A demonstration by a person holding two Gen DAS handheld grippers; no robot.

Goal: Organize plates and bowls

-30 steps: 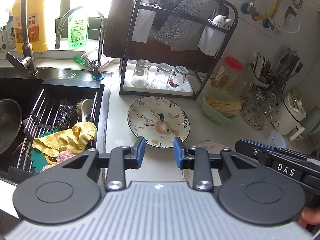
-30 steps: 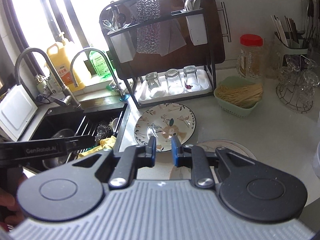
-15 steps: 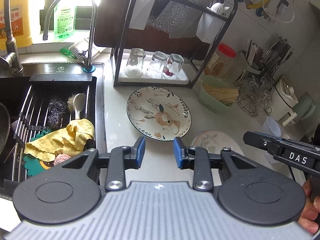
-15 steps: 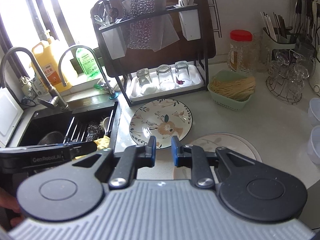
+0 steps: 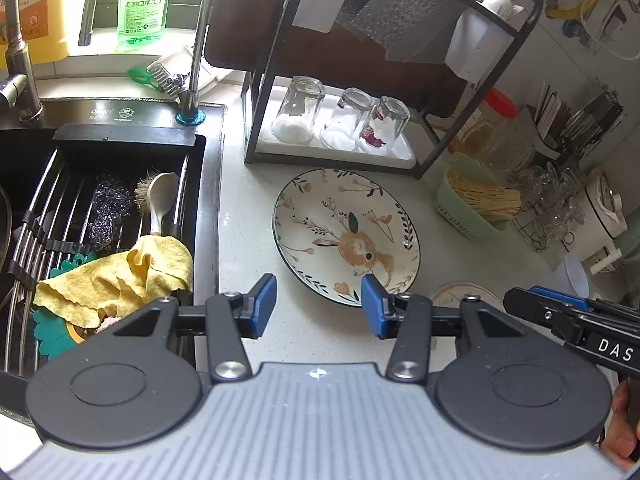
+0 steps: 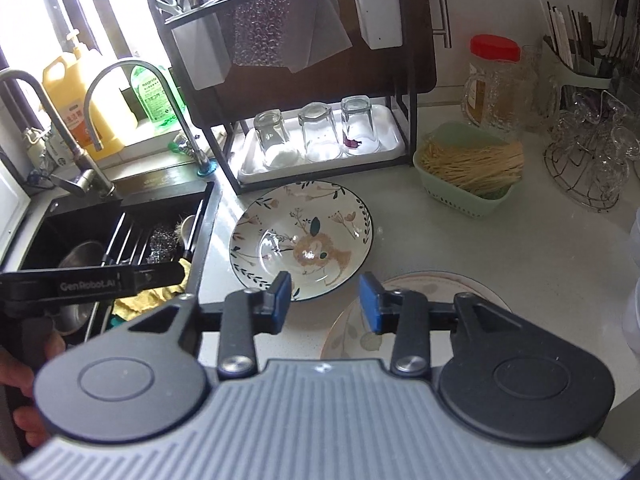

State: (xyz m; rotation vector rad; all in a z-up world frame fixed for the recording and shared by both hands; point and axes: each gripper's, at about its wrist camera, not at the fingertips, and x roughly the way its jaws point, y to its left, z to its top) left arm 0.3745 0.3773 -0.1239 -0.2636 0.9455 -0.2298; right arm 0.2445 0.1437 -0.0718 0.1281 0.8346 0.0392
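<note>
A deep plate with a rabbit and leaf pattern [image 5: 344, 236] [image 6: 300, 238] lies flat on the white counter in front of the black rack. A paler plate with a pink rim [image 6: 424, 304] [image 5: 464, 294] lies nearer, to its right. My left gripper [image 5: 318, 306] hovers above the patterned plate's near edge, its jaws opening with nothing between them. My right gripper [image 6: 324, 302] hangs over the gap between both plates, jaws also opening and empty. In the left wrist view the right gripper's tool shows at the right edge.
A black sink [image 5: 100, 208] with a wire rack, yellow cloth [image 5: 120, 276] and brushes lies left. A black rack [image 5: 332, 136] holds three upturned glasses on a white tray. A green basket of sticks [image 6: 468, 172], a red-lidded jar [image 6: 494, 80] and glassware stand right.
Both grippers came lower and closer to the plates. Each gripper's jaws spread wider apart than in the earlier frames.
</note>
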